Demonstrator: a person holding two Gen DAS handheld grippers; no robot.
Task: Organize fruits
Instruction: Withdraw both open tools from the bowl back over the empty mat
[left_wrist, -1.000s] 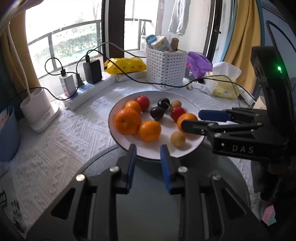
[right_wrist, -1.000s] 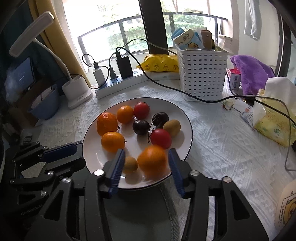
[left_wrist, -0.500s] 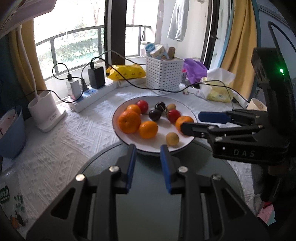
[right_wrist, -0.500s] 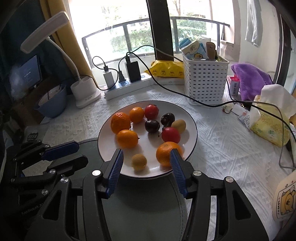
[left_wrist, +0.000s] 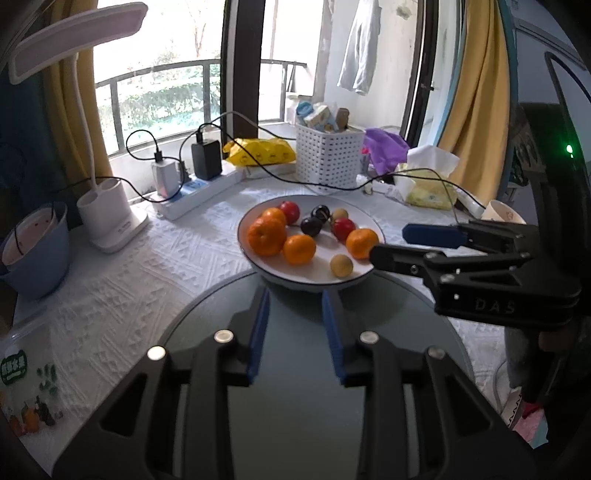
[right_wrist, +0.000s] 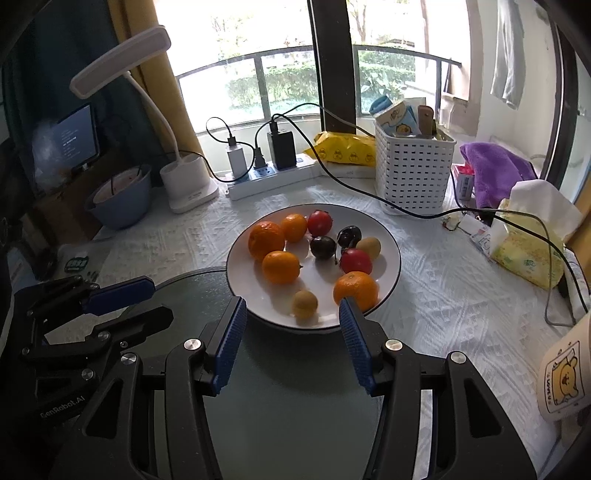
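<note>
A white plate (left_wrist: 318, 268) (right_wrist: 322, 277) on the table holds several oranges, two red fruits, two dark plums and two small tan fruits. The nearest orange (right_wrist: 355, 290) and a tan fruit (right_wrist: 305, 303) lie at its near rim. My left gripper (left_wrist: 295, 295) hovers just short of the plate over a dark round disc (left_wrist: 295, 373); its jaws are opening with nothing between them. My right gripper (right_wrist: 291, 302) is open and empty, its tips at the plate's near edge. Each gripper shows in the other's view: the right gripper (left_wrist: 388, 242) and the left gripper (right_wrist: 160, 301).
Behind the plate stand a white perforated basket (right_wrist: 412, 173), a power strip with chargers (right_wrist: 266, 177) and trailing black cables, and a yellow packet (right_wrist: 343, 151). A white desk lamp (right_wrist: 188, 181) and blue bowl (right_wrist: 120, 199) sit left; a tissue pack (right_wrist: 528, 251) sits right.
Both grippers have drawn back and slightly up from the plate, so it looks smaller and farther. The orange that sat between the right fingers now lies beyond their tips. The left jaws stand a little wider.
</note>
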